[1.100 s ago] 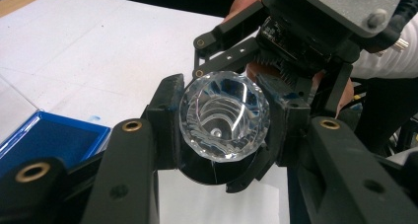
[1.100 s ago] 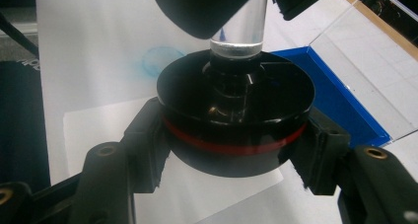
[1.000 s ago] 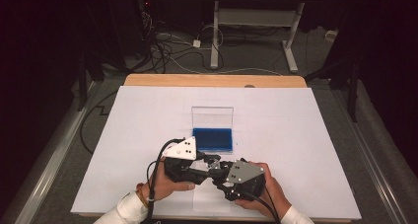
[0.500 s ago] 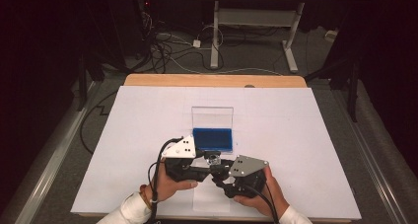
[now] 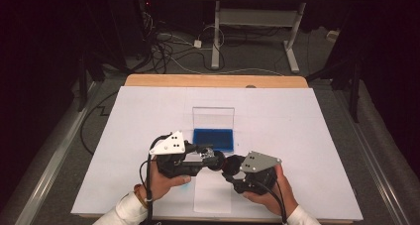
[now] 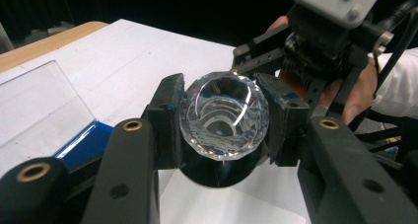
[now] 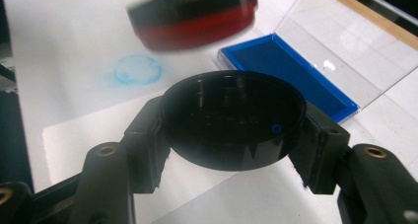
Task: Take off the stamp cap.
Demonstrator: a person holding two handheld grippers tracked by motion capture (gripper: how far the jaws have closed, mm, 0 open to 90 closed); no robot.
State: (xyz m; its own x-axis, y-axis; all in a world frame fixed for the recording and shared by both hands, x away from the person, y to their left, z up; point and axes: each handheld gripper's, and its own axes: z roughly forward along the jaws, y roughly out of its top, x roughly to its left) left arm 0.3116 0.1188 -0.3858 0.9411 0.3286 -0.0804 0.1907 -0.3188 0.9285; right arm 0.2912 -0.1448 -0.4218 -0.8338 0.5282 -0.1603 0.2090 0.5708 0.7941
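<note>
Grippers meet low over the near middle of the white tabletop (image 5: 307, 136), one in each of my hands. My left gripper (image 6: 224, 118) has its jaws clenched on a faceted clear-glass piece (image 6: 224, 113), round and hollow like a small cut-glass knob; the black pads press it from both sides. In the high view that left gripper (image 5: 210, 155) points to the right, towards the other one.

My right gripper (image 7: 231, 120) has its jaws closed on a round black cap (image 7: 231, 118), a shallow disc held by its rim on two sides (a tiny blue ring marks its dark face). From above, the right gripper (image 5: 229, 166) points left, so the two held pieces sit just beside each other; whether they touch, I cannot tell. In the left gripper view the black cap (image 6: 219, 169) shows as a dark curve directly under the glass piece.

Behind the grippers, near the centre of the tabletop, lies an open blue ink pad (image 5: 214, 138) with its clear lid (image 5: 213, 118) standing upright at the far edge. A loose sheet of white paper (image 5: 213, 197) lies under the hands at the near edge. A faint round blue stamp mark (image 7: 138, 70) shows on the white surface in the right gripper view, near a blurred black and red part (image 7: 197, 17) at the top of that picture.
</note>
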